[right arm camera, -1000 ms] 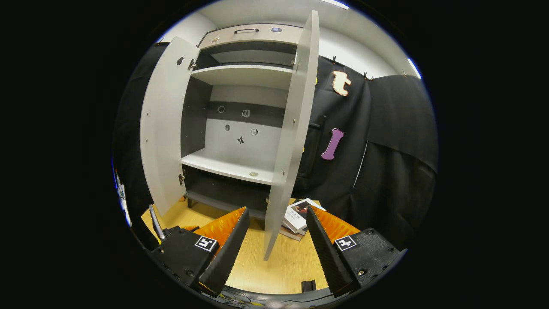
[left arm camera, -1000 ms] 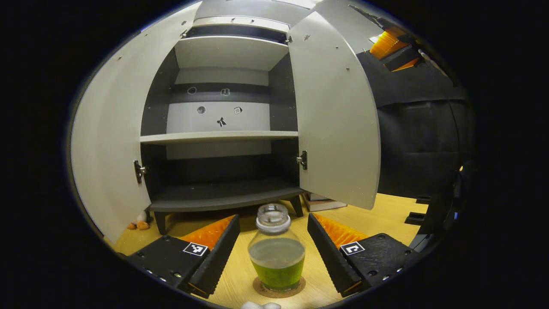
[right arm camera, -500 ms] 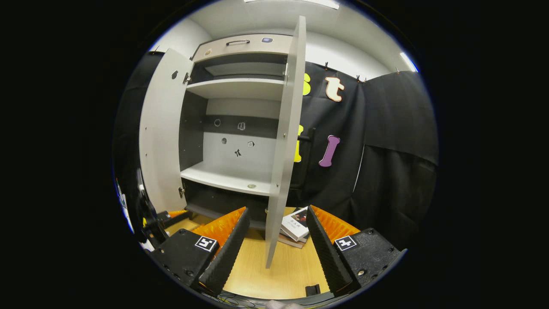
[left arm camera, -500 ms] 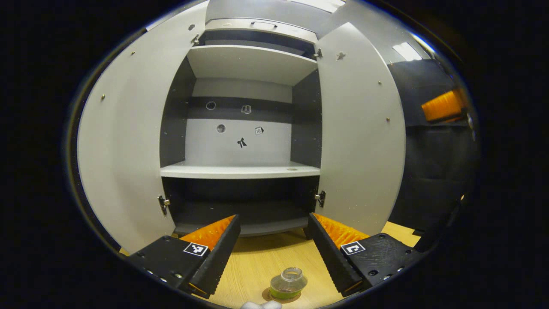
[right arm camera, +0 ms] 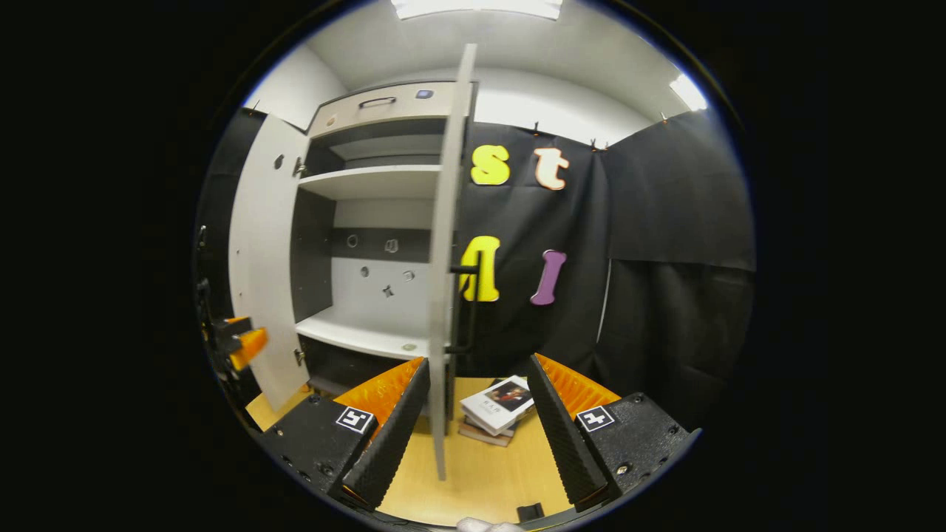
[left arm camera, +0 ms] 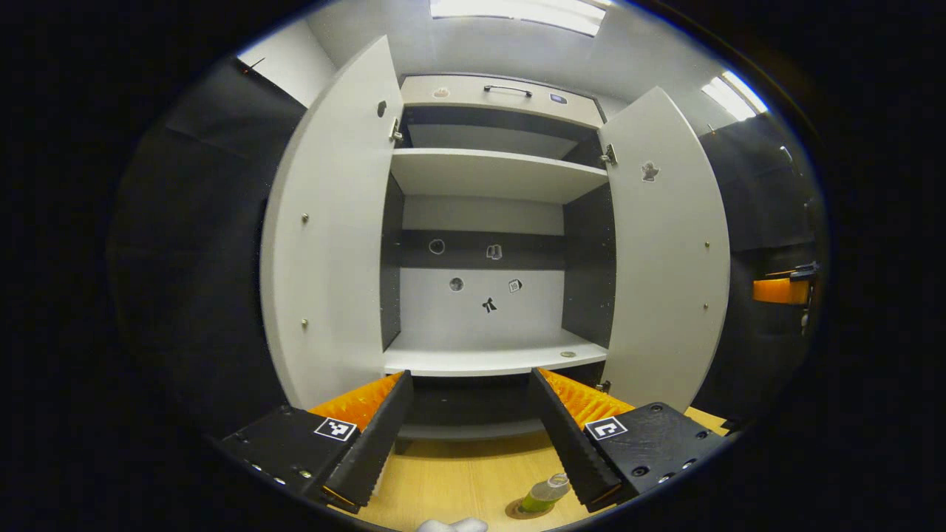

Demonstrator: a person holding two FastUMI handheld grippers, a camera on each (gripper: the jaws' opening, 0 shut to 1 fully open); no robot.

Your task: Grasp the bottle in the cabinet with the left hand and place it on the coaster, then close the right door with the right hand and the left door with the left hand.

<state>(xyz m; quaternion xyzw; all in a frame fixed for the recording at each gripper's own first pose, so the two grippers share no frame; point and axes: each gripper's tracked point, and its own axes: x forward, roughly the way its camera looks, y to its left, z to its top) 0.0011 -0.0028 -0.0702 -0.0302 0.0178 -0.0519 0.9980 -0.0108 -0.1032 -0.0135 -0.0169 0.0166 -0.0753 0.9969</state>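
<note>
Left gripper view half-hid your clear green-liquid bottle (left arm camera: 545, 493) on its round coaster (left arm camera: 517, 510) behind the spread, empty left tool (left arm camera: 467, 436); your right tool (right arm camera: 473, 432) gaped astride the grey right door's (right arm camera: 443, 295) edge.

no legible text, labels or numbers

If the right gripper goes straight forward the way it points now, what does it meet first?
Most likely the front edge of the open right door, which stands edge-on between the fingers of the right gripper, nearer its left finger. It may slip just past to the right, toward the books; depth is unclear.
</note>
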